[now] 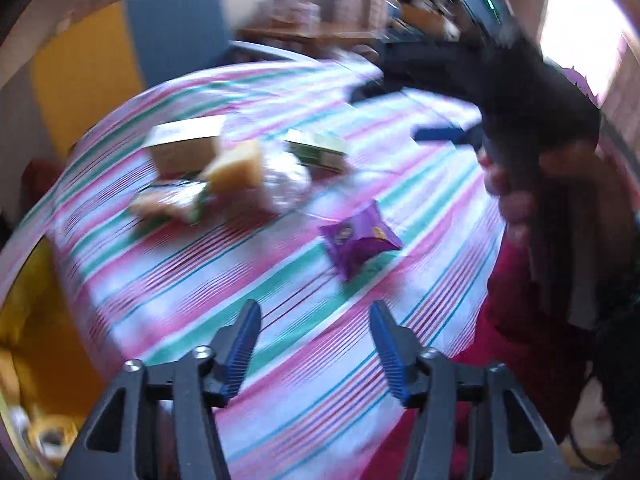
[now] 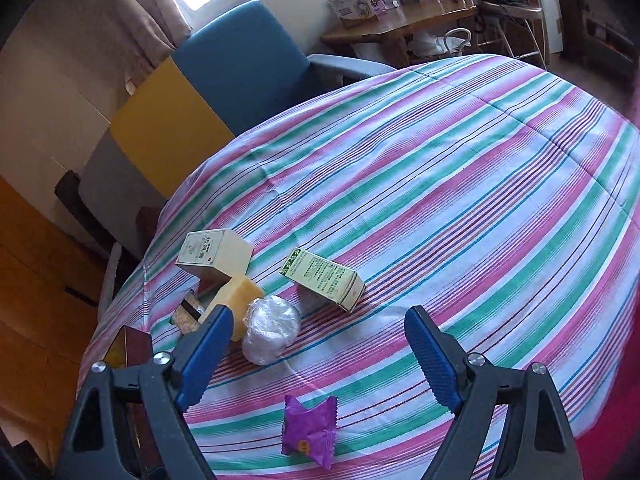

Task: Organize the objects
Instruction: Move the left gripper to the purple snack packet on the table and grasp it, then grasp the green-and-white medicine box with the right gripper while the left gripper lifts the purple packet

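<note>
Right wrist view: right tongs (image 2: 318, 330) wide, empty; left tongs (image 1: 316, 320) parted, empty; purple packet (image 2: 309, 436) alone, bare striped cloth (image 2: 460, 200) beyond.

The striped cloth (image 2: 440, 200) over the surface runs in bands of pink, green and white with thin blue and dark red lines. On it lie a purple packet (image 2: 308, 436) with a small yellow mark, a cream box (image 2: 214, 254), a pale box with green print (image 2: 324, 280), a yellow block (image 2: 240, 294) and a clear-wrapped white roll (image 2: 272, 328). Both hand-held grippers are black with ribbed blue pads (image 2: 430, 356). Behind stand a blue chair (image 2: 240, 68) and a yellow panel (image 2: 168, 136).
</note>
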### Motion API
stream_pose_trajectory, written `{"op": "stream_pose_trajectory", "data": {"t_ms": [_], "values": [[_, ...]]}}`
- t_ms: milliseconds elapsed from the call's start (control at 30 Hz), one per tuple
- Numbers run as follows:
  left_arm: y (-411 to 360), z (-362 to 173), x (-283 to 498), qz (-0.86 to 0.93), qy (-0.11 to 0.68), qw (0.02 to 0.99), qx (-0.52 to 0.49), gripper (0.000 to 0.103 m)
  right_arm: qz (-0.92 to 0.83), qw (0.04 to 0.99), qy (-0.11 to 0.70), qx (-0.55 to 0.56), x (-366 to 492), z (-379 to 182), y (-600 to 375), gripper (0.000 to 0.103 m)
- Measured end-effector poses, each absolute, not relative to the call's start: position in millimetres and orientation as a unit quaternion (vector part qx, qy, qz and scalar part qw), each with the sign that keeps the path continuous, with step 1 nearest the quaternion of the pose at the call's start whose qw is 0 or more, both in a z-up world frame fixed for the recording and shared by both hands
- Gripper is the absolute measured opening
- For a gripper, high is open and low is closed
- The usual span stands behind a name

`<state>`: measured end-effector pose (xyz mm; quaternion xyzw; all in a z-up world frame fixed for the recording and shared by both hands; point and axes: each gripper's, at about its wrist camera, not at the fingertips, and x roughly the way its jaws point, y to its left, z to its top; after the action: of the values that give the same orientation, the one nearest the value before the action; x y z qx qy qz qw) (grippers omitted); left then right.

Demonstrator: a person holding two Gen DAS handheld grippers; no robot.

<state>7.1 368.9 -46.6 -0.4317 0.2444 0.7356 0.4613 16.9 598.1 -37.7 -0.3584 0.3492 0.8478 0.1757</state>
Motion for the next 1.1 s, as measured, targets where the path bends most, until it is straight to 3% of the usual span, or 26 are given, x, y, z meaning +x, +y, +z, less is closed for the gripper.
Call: {"op": "stream_pose_trajectory", "data": {"t_ms": [267,533,567,600,633,1100], "values": [[425,-75,2,0.699,0.32,0.487,-0.415,0.068,0.843,0.163,0.374,-0.35,20,-40,603,0.089],[458,-93,-13,0.681,0.321,0.507,-0.42,0.067,0.838,0.152,0.393,-0.347,19,-42,605,0.089],[461,-96,-16,0.679,0.315,0.508,-0.426,0.059,0.838,0.152,0.394,-0.345,20,-42,606,0.089],[465,-100,-19,0.676,0.307,0.508,-0.436,0.04,0.838,0.154,0.395,-0.343,21,-42,607,0.089],[466,-103,-22,0.673,0.296,0.508,-0.449,0.034,0.838,0.156,0.397,-0.342,21,-42,608,0.089],[362,-83,-3,0.718,0.179,0.467,-0.485,0.031,0.828,0.154,0.378,-0.385,12,-51,603,0.089]]}}
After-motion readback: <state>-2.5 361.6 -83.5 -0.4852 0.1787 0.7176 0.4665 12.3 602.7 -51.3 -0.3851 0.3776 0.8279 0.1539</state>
